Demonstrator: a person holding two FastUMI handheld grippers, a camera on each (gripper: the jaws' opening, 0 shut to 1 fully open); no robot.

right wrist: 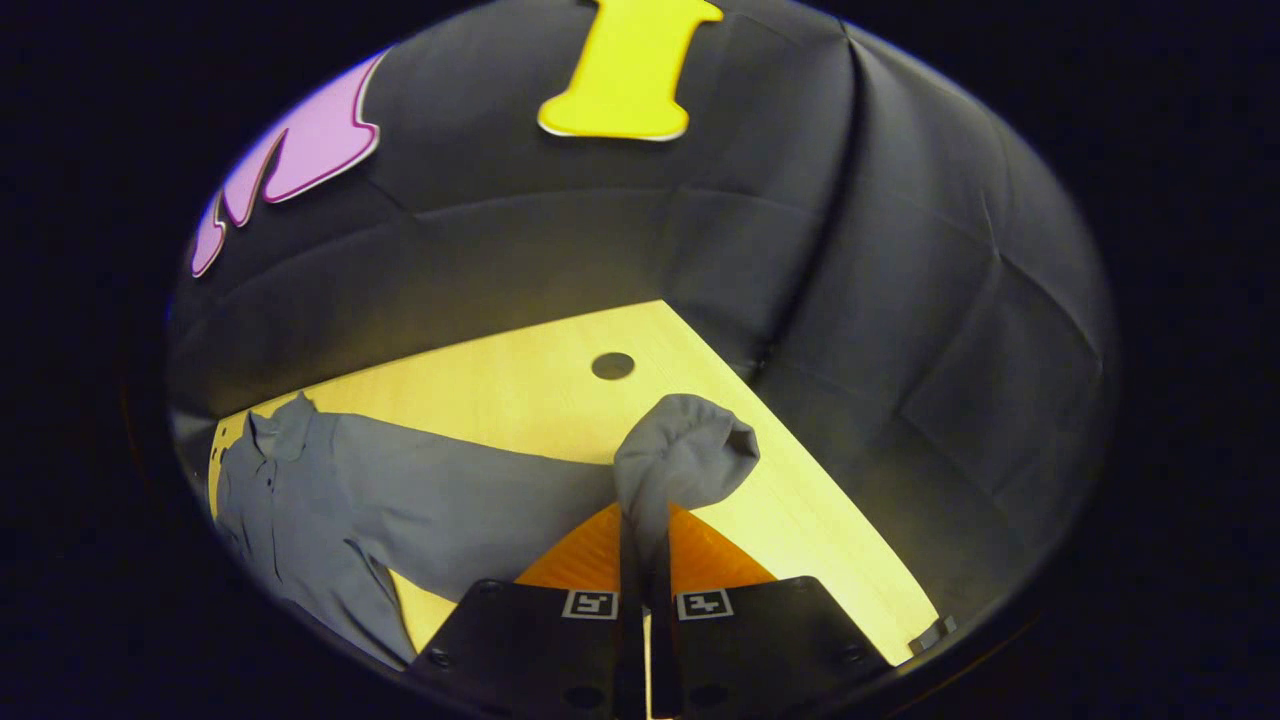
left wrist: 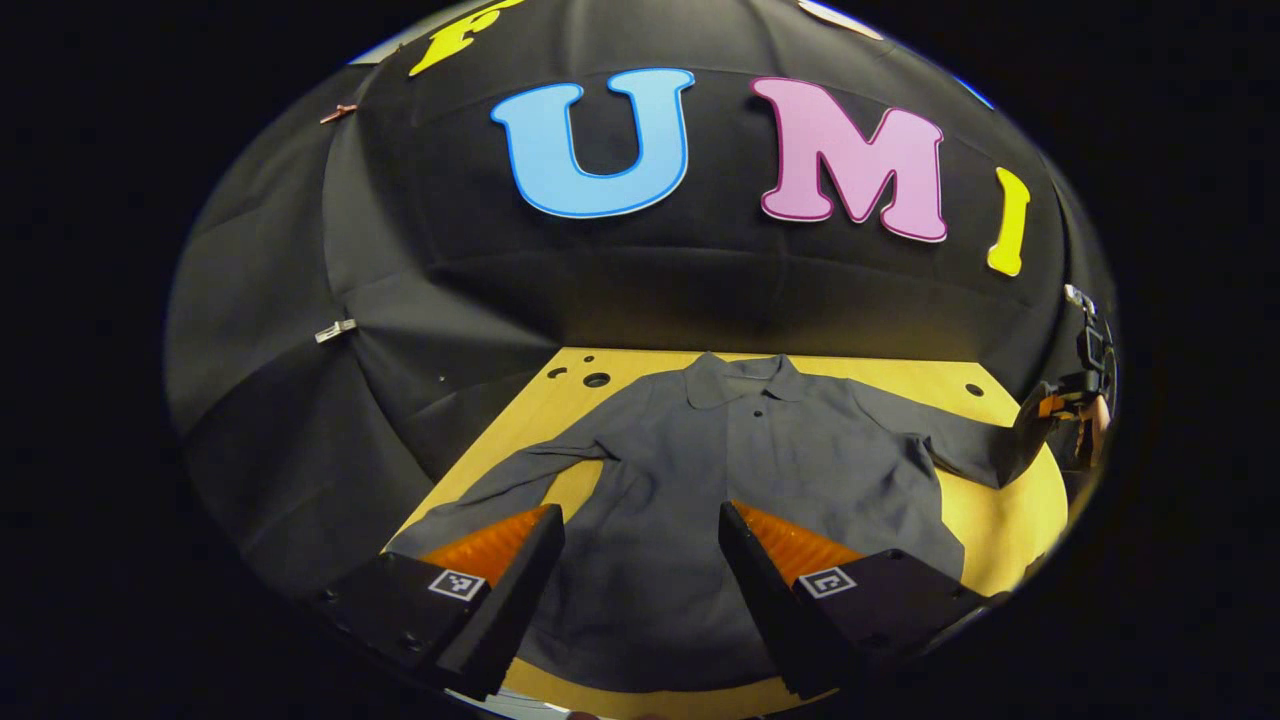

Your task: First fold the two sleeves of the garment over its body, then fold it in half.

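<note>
Grey sleeve (right wrist: 685, 455) pinched between right gripper (right wrist: 645, 545) jaws.

Recording booth, black cloth walls (left wrist: 420, 300), drilled wooden tabletop (right wrist: 560, 380), no household furnishings

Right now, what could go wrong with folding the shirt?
The right gripper pinches only the cuff end of the sleeve, so the cloth could slip out when it is pulled across the shirt.

The left gripper hangs open above the shirt's body, holding nothing; with nothing pinning it, the whole shirt might slide on the wooden table instead of folding.

The other sleeve lies bent near the table's edge and may fold crooked.
</note>
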